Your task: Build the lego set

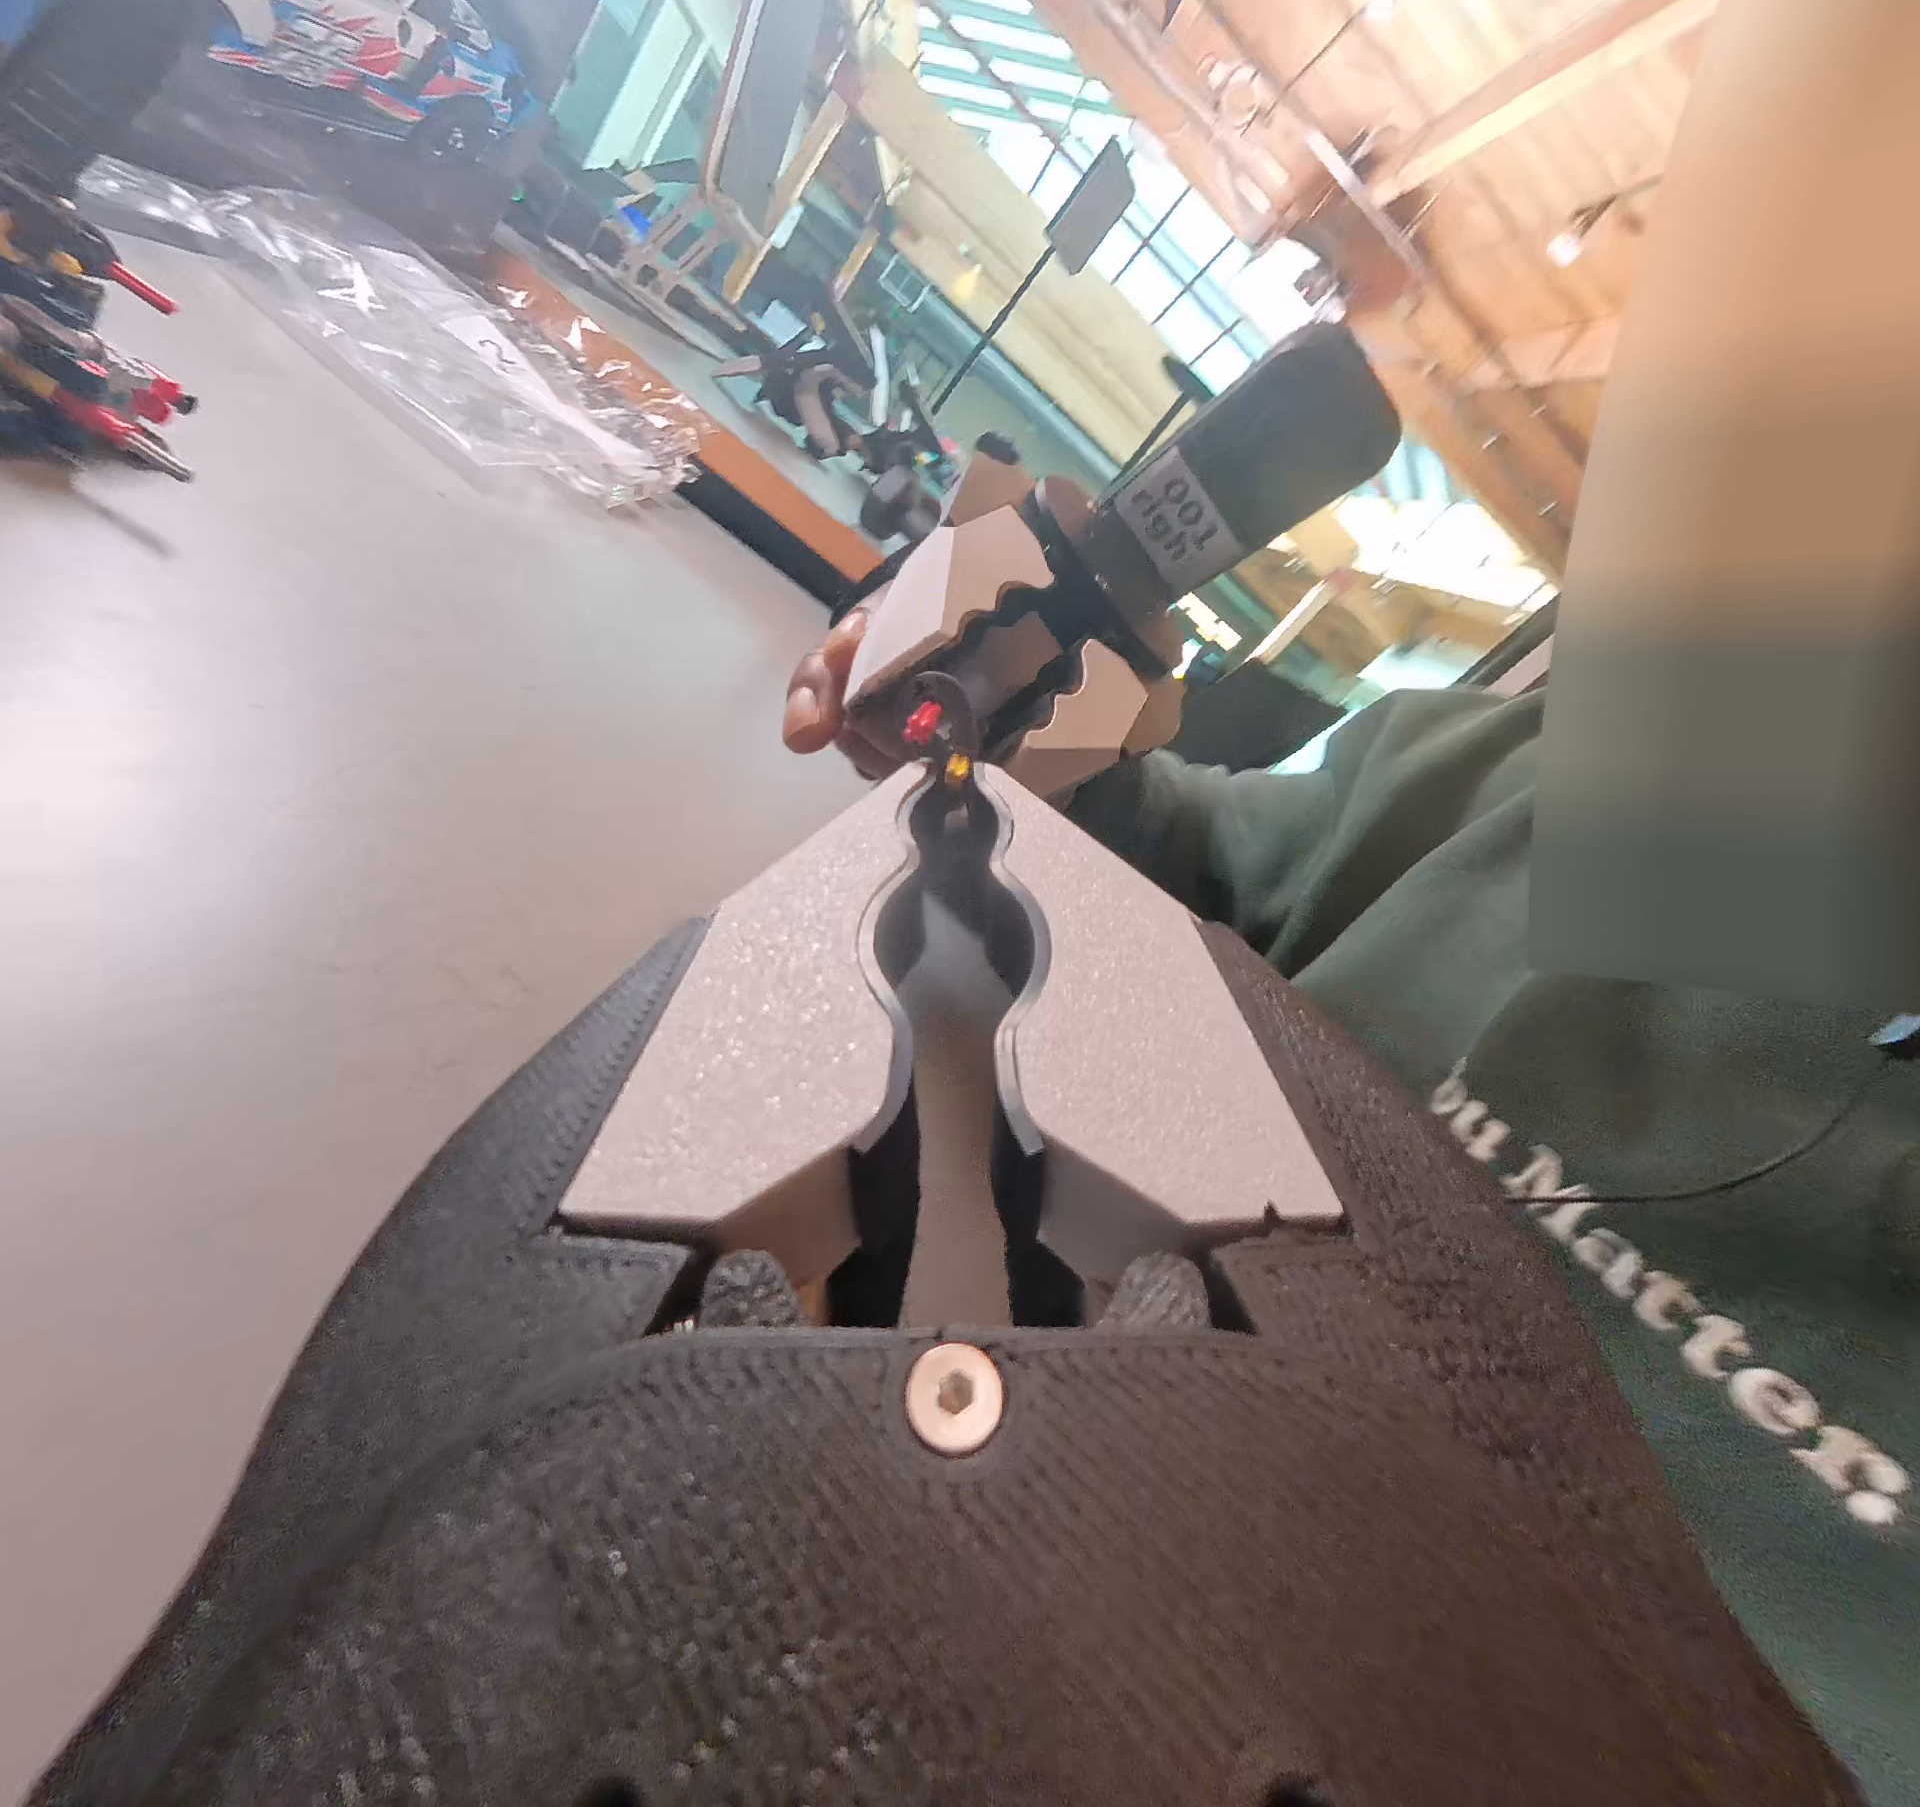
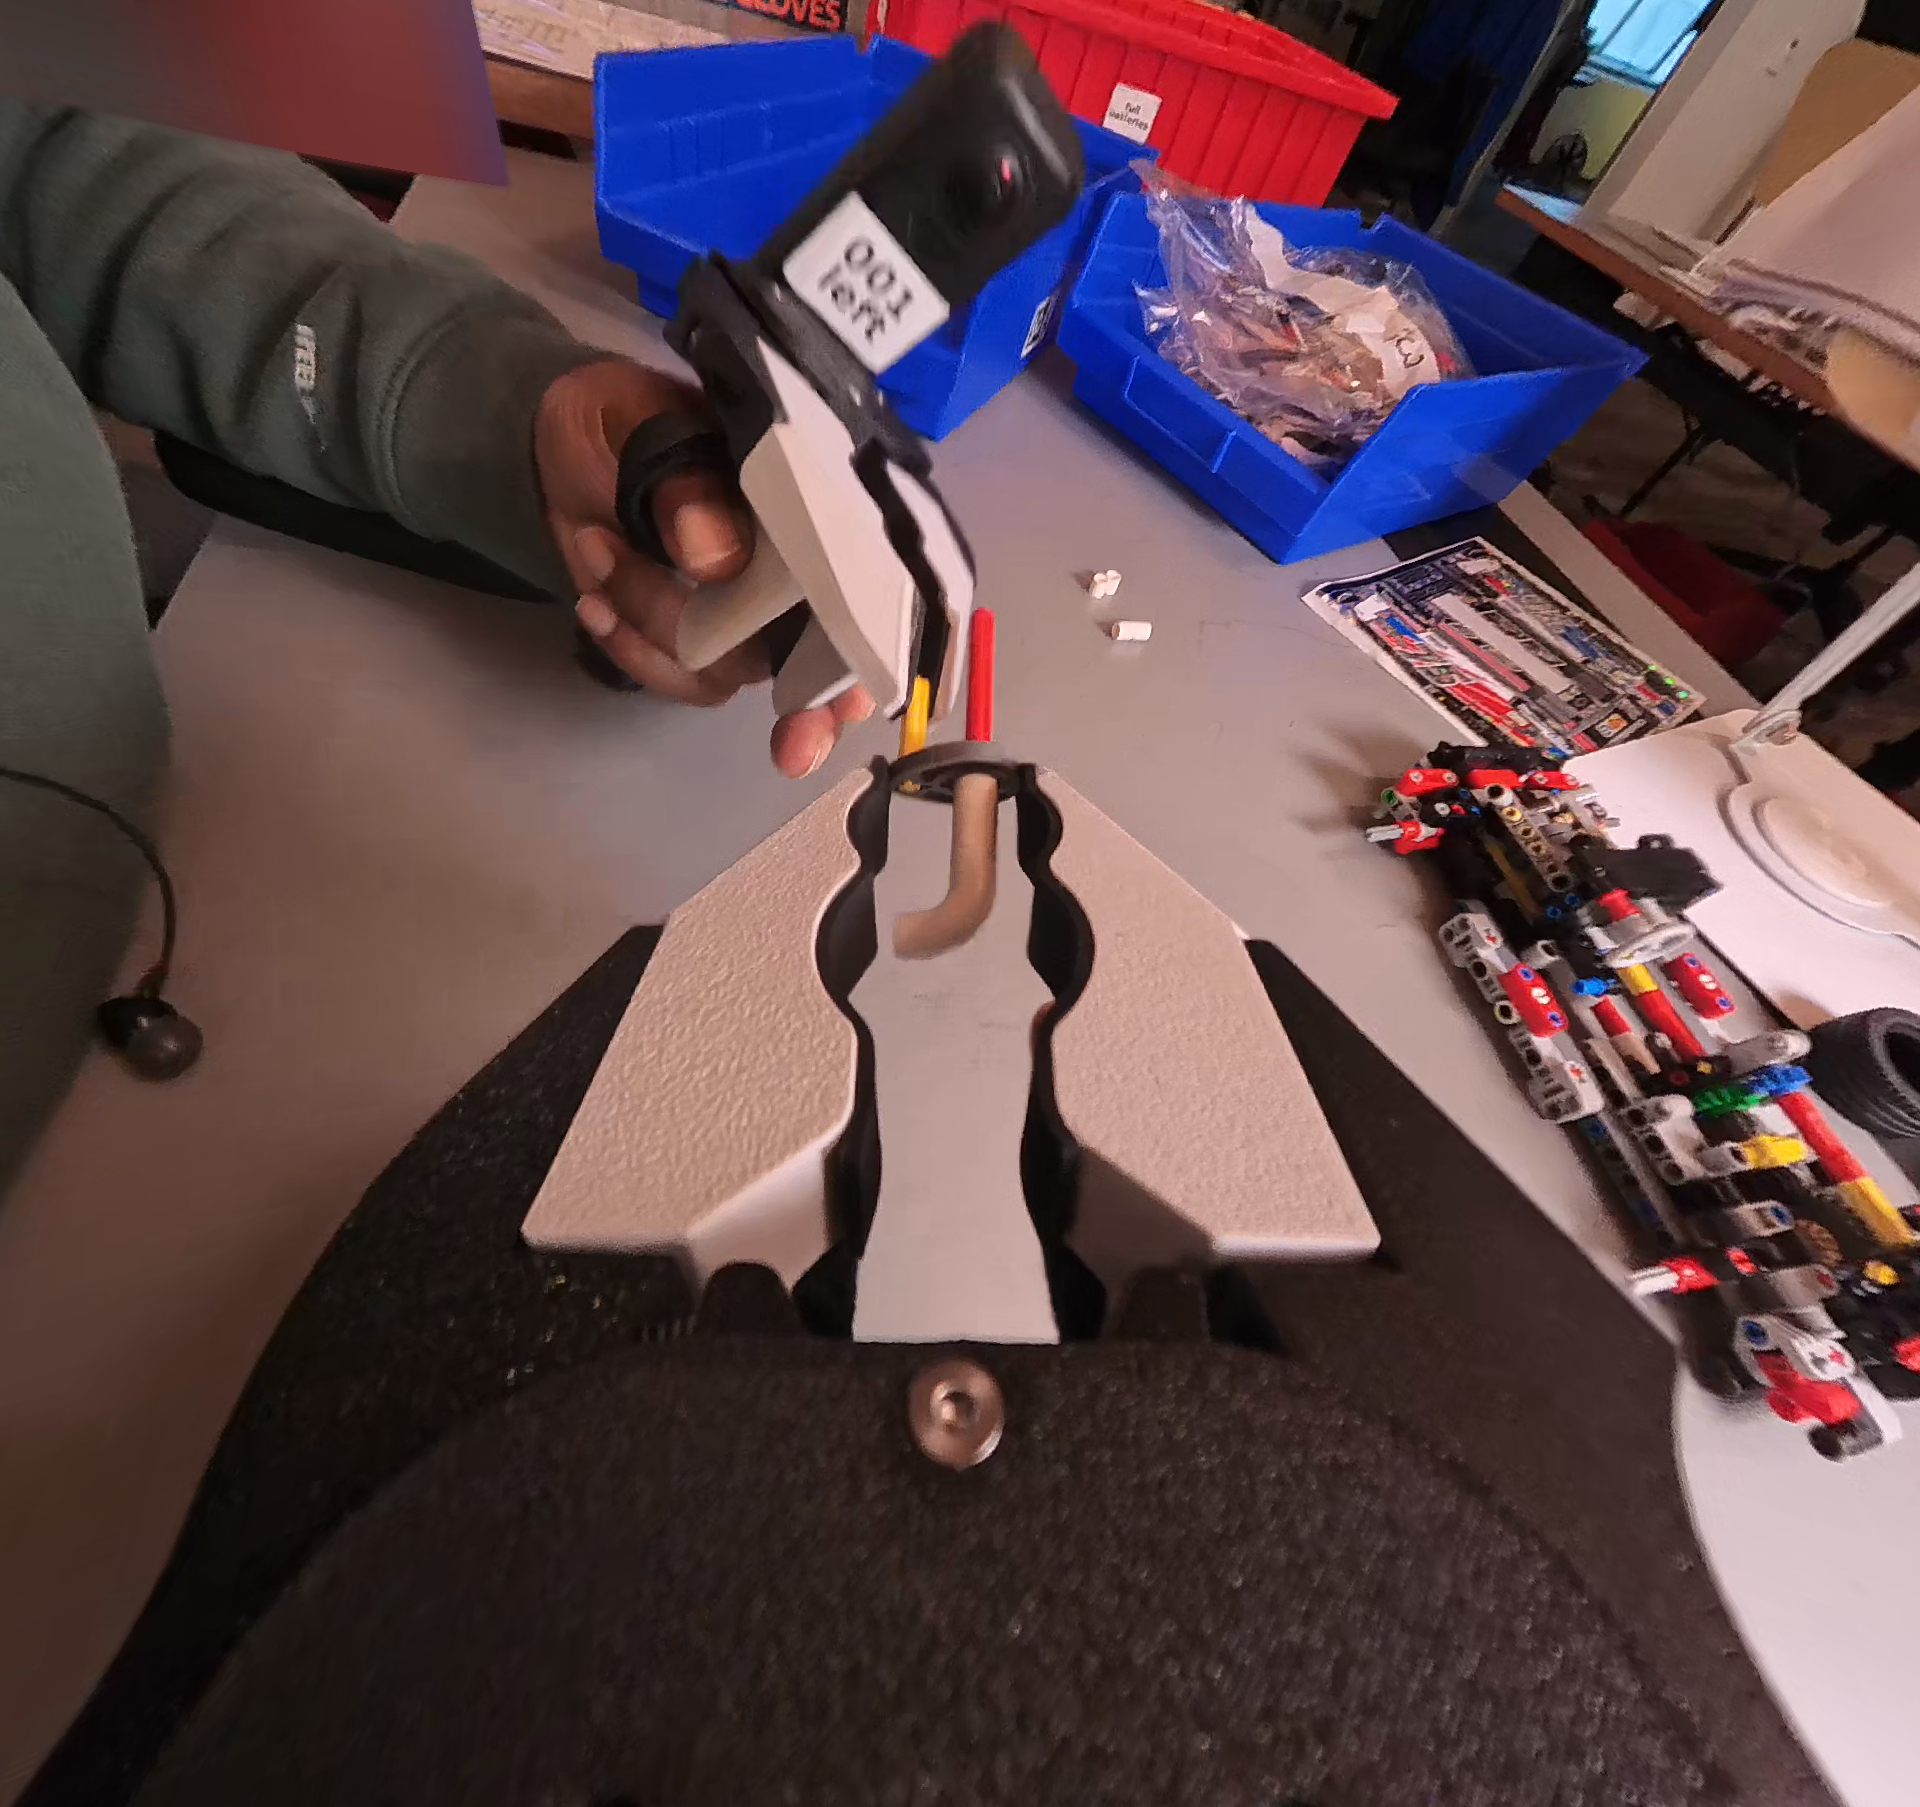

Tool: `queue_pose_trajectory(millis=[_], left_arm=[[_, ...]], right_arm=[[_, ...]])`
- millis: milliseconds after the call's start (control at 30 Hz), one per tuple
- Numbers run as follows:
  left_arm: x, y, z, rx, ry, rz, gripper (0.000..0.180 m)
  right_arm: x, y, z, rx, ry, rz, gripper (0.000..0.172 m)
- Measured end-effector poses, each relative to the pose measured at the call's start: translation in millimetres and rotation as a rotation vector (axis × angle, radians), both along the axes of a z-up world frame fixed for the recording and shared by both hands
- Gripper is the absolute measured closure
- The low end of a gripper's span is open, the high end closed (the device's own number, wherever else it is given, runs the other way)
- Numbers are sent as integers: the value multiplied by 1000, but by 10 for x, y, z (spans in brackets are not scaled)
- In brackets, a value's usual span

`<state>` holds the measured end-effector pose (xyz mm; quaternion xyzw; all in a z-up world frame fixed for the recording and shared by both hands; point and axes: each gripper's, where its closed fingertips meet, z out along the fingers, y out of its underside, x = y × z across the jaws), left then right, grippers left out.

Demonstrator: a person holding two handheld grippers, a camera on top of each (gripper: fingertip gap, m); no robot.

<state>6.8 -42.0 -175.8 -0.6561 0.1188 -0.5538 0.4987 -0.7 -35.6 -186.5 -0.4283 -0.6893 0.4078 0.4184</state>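
Two grippers meet mid-frame: my right gripper [image 2: 954,781] pinches a dark grey disc piece [image 2: 951,758] bearing a red axle [image 2: 980,671], while my left gripper [image 2: 925,692] pinches its yellow axle [image 2: 914,713].

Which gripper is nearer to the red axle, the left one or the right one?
The left gripper lies right beside the red axle, its jaws shut on the yellow axle next to it. The right gripper grips the grey disc at the axle's base.
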Motion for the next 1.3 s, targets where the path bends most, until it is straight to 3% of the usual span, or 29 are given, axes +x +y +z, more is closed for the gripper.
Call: queue_pose_trajectory(millis=[100,233,467,733,867,1100,1233,1300], left_arm=[[-64,57,-57,89,168,71,179],[-111,109,-208,174,408,137,179],[6,62,-302,274,579,139,179],[-73,117,-374,260,660,186,173],[-271,208,-300,238,629,271,165],[-508,313,-263,161,538,321,154],[-550,306,-230,156,523,335,148],[-563,301,-209,157,518,339,146]], right_arm=[[10,81,-141,10,-24,17,137],[2,122,-255,108,-48,12,136],[-38,113,-374,210,-84,-15,152],[-6,207,-455,348,-121,-1,154],[93,321,-710,379,-316,72,153],[256,321,-991,202,-661,230,154],[130,369,-793,67,-563,241,137],[96,653,-542,21,-450,140,133]])
